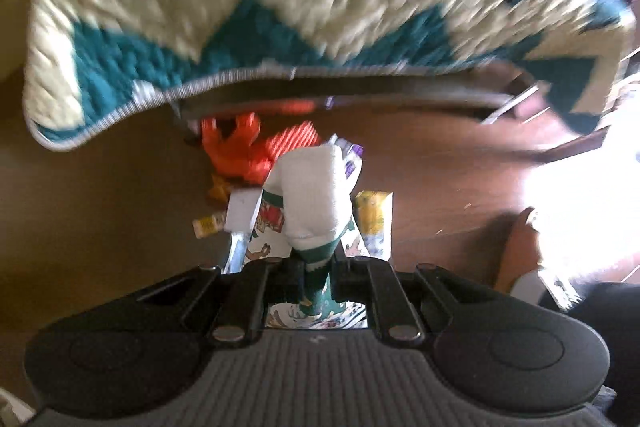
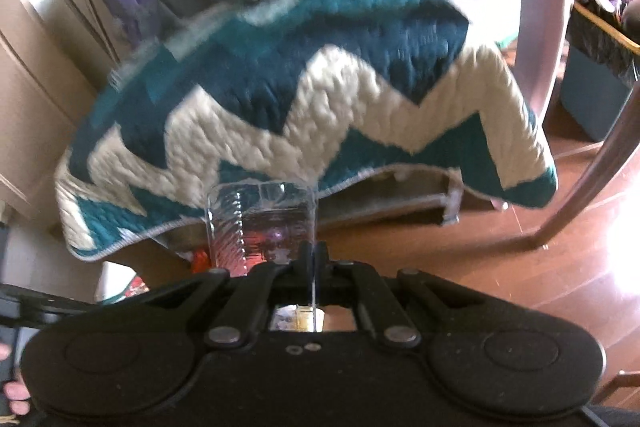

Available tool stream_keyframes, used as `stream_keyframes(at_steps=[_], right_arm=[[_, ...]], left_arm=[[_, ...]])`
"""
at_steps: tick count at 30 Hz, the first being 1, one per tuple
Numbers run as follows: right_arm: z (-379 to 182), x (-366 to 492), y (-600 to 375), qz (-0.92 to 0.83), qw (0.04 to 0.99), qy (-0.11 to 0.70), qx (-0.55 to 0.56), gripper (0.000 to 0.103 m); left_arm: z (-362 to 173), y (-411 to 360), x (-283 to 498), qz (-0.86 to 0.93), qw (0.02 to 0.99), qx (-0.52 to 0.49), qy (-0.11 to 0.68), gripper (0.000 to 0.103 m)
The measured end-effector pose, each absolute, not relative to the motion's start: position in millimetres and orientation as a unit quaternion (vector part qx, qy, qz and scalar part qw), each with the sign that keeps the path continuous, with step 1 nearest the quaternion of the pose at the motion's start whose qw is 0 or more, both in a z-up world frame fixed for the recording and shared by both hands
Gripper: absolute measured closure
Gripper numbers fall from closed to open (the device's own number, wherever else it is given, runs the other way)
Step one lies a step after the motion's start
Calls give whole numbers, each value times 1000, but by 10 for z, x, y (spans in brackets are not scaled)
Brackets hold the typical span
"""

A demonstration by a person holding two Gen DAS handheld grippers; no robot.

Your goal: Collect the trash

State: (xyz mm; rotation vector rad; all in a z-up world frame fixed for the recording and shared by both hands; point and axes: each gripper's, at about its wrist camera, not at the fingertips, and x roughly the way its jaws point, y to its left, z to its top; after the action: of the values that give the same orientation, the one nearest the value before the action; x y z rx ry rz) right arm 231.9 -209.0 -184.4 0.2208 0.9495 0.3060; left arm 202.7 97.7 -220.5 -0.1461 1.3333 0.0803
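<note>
Wooden floor [image 1: 440,163] under a teal zigzag rug [image 1: 280,7]. Left gripper [image 1: 316,267] clamped on a white-and-green wrapper [image 1: 316,195]; right gripper [image 2: 314,259] clamped on clear plastic packaging [image 2: 260,223]. Orange wrapper [image 1: 256,151] and yellow packet [image 1: 374,215] remain uncollected; bin [image 2: 596,75] well apart.

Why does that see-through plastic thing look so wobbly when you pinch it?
The clear plastic is probably thin and light: the right hand-held gripper holds it by one edge with jaws nearly closed. It looks ribbed, so likely it crackles and bends rather than breaks. It may be slippery.
</note>
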Motion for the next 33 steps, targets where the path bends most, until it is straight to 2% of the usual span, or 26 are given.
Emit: stream_keyframes(at_steps=[7, 17, 27, 33], right_arm=[[-1154, 1920, -2175, 170, 900, 393, 82, 103], [-45, 1385, -2733, 140, 936, 317, 58, 103], [1112, 1137, -3639, 65, 971, 226, 44, 103], [1932, 1162, -4267, -9, 988, 151, 40, 103]], left_arm=[[-1123, 671, 1766, 16, 843, -67, 533, 92], [-124, -134, 1663, -74, 892, -40, 445, 92], [1032, -1215, 1849, -175, 915, -25, 363, 92], [1975, -2102, 2081, -243, 923, -8, 297, 92]])
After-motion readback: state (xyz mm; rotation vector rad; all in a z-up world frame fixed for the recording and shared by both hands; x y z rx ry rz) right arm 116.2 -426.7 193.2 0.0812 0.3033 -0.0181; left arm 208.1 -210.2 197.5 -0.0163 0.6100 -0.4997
